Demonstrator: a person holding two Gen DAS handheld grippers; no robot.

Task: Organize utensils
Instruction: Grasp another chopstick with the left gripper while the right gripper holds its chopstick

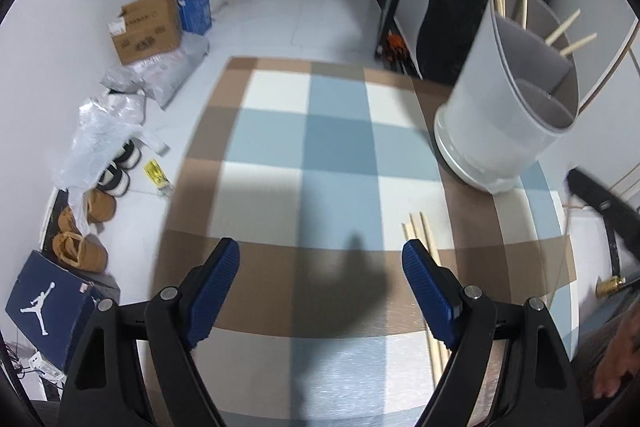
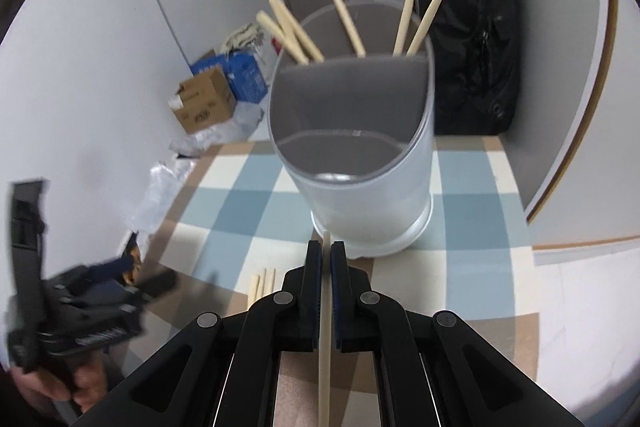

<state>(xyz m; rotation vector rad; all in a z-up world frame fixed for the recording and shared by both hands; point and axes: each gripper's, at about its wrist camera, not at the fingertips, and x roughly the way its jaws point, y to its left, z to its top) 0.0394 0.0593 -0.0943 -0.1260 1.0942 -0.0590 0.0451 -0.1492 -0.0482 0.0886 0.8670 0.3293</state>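
- The right gripper (image 2: 326, 255) is clamping a single chopstick (image 2: 325, 327) between its blue pads, jaws nearly touching with only the stick between them.
- That chopstick is running lengthwise along the gripper's own line: its tip is poking out just past the fingertips toward the far side, and the rest is trailing back toward the near edge of the right wrist view.
- The holder (image 2: 352, 147), a pale oval cup split into compartments, is standing upright on the checked tablecloth (image 2: 224, 211) just beyond the stick's tip; several chopsticks are already leaning out of its far compartment.
- The left gripper (image 1: 320, 267) is hanging over the cloth with its jaws spread wide and nothing between them.
- A small bundle of loose chopsticks (image 1: 420, 231) is lying on the cloth just beside the left gripper's right finger, their long axes running near to far.
- Judging from this, the step in hand is carrying the held stick to the holder.
- To do it well, the stick should be tipped closer to vertical above the far compartment, with its lower end inside the rim before the jaws let go.
- Releasing too early risks the stick glancing off the rim or divider, or landing in an empty near compartment.
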